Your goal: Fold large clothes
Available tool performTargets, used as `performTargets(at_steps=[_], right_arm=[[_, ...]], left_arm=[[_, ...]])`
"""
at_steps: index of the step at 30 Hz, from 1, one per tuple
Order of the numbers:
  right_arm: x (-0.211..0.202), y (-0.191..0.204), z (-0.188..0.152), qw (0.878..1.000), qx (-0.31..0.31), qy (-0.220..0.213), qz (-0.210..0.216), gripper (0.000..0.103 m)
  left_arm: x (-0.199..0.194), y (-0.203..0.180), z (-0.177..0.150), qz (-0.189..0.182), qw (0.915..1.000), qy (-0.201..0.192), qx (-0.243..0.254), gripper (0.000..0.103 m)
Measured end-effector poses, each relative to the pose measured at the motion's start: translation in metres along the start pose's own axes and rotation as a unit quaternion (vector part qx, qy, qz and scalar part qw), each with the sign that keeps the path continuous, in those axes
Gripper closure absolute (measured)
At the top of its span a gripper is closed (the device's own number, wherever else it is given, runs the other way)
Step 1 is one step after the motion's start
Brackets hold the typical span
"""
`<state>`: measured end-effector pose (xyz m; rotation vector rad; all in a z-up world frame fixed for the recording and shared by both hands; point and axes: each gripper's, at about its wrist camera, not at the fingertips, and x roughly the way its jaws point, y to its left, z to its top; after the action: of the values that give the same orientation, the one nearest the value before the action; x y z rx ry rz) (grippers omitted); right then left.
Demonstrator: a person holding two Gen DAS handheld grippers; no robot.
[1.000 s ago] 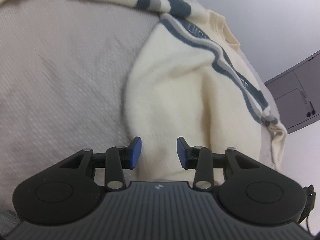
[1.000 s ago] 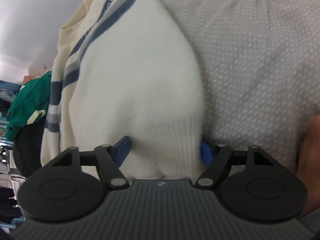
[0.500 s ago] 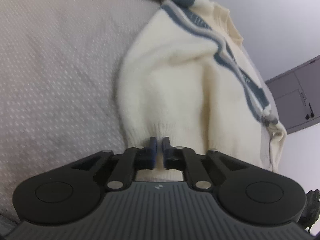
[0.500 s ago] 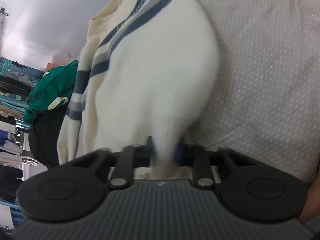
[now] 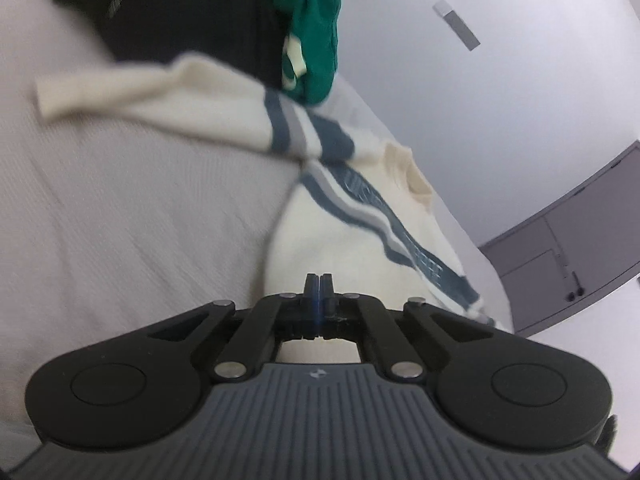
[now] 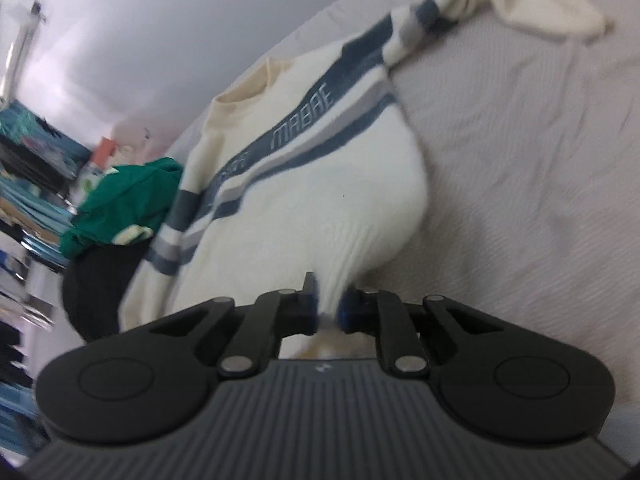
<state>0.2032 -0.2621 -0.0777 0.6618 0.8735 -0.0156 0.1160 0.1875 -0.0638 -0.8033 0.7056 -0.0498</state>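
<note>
- Left gripper (image 5: 319,285) is pinching the cream sweater (image 5: 344,240) at its near ribbed hem, fingers (image 5: 310,283) fully together.
- Right gripper (image 6: 329,300) is clamping the same hem (image 6: 340,268), having just been closing.
- Sweater is lying on the grey bed (image 6: 520,168) — soft, light, drooping; hem corners are giving the best hold.

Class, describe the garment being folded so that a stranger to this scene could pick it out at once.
Start at the pale grey textured bedcover. On it lies a cream knitted sweater, its ribbed hem pinched by both the left claw and the right claw. Blue and grey chest stripes with lettering set it apart from the green garment and the black garment beside it.
</note>
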Motion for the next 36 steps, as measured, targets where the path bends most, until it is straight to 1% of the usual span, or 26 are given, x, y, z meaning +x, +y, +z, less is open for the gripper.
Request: performTargets(at_steps=[2, 5, 7, 10, 11, 12, 13, 14, 15, 16, 17, 18, 21, 22, 24, 26, 29, 31, 32, 34, 35, 36], right_arm=[[0.000, -0.002, -0.006, 1.000, -0.005, 0.023, -0.008, 0.091], [0.009, -0.004, -0.019, 0.997, -0.026, 0.052, -0.051, 0.091], [0.015, -0.008, -0.022, 0.995, -0.028, 0.056, -0.080, 0.091], [0.016, -0.010, -0.022, 0.993, -0.022, 0.054, -0.100, 0.088], [0.013, -0.010, -0.022, 0.993, -0.021, 0.050, -0.105, 0.086], [0.012, -0.009, -0.022, 0.993, -0.019, 0.048, -0.109, 0.082], [0.010, -0.009, -0.022, 0.993, -0.018, 0.047, -0.111, 0.081], [0.008, -0.010, -0.021, 0.993, -0.017, 0.045, -0.111, 0.077], [0.005, -0.012, -0.020, 0.993, -0.014, 0.040, -0.112, 0.069], [0.002, -0.014, -0.019, 0.993, -0.005, 0.032, -0.115, 0.063], [0.000, -0.016, -0.018, 0.993, 0.007, 0.025, -0.116, 0.050], [0.000, -0.018, -0.018, 0.993, 0.019, 0.020, -0.113, 0.046], [0.014, -0.021, -0.019, 0.992, 0.033, 0.021, -0.120, 0.047], [0.021, -0.023, -0.020, 0.991, 0.041, 0.024, -0.128, 0.045], [0.035, -0.029, -0.021, 0.988, 0.056, 0.025, -0.139, 0.034], [0.046, -0.033, -0.022, 0.986, 0.069, 0.029, -0.146, 0.034], [0.059, -0.029, -0.024, 0.986, 0.054, 0.031, -0.153, 0.035], [0.067, -0.028, -0.029, 0.984, 0.055, 0.049, -0.160, 0.034], [0.072, -0.028, -0.032, 0.985, 0.054, 0.059, -0.156, 0.035], [0.078, -0.024, -0.038, 0.984, 0.041, 0.061, -0.160, 0.034], [0.081, -0.024, -0.040, 0.984, 0.038, 0.062, -0.161, 0.035], [0.084, -0.024, -0.041, 0.984, 0.037, 0.064, -0.162, 0.040]], left_arm=[[-0.008, 0.006, 0.001, 0.009, 0.9999, 0.009, 0.008, 0.103], [-0.009, 0.013, -0.002, 0.026, 0.9989, 0.033, 0.019, 0.103], [-0.002, 0.016, -0.009, 0.028, 0.9980, 0.054, 0.016, 0.103], [0.011, 0.020, -0.017, 0.027, 0.9968, 0.075, 0.004, 0.103], [0.017, 0.019, -0.019, 0.024, 0.9962, 0.084, 0.003, 0.103], [0.023, 0.017, -0.022, 0.021, 0.9955, 0.093, -0.001, 0.101], [0.031, 0.015, -0.025, 0.025, 0.9946, 0.101, -0.005, 0.098], [0.039, 0.014, -0.027, 0.028, 0.9936, 0.110, -0.009, 0.089], [0.045, 0.013, -0.030, 0.028, 0.9927, 0.117, -0.013, 0.073], [0.053, 0.011, -0.033, 0.028, 0.9918, 0.123, -0.017, 0.064], [0.060, 0.009, -0.036, 0.029, 0.9913, 0.127, -0.019, 0.056], [0.068, 0.006, -0.039, 0.035, 0.9905, 0.132, -0.017, 0.056], [0.090, 0.001, -0.051, 0.055, 0.9875, 0.147, -0.007, 0.053], [0.098, 0.002, -0.055, 0.060, 0.9864, 0.153, -0.008, 0.052], [0.113, 0.006, -0.062, 0.069, 0.9836, 0.166, -0.011, 0.052], [0.121, 0.008, -0.066, 0.070, 0.9837, 0.165, -0.012, 0.051], [0.127, 0.006, -0.071, 0.064, 0.9848, 0.162, -0.004, 0.050], [0.128, 0.004, -0.074, 0.059, 0.9849, 0.162, 0.006, 0.050], [0.129, 0.003, -0.075, 0.058, 0.9846, 0.165, 0.008, 0.051], [0.131, 0.001, -0.077, 0.060, 0.9839, 0.168, 0.012, 0.059], [0.132, 0.001, -0.078, 0.061, 0.9833, 0.171, 0.012, 0.073], [0.133, 0.001, -0.078, 0.061, 0.9830, 0.173, 0.011, 0.088]])
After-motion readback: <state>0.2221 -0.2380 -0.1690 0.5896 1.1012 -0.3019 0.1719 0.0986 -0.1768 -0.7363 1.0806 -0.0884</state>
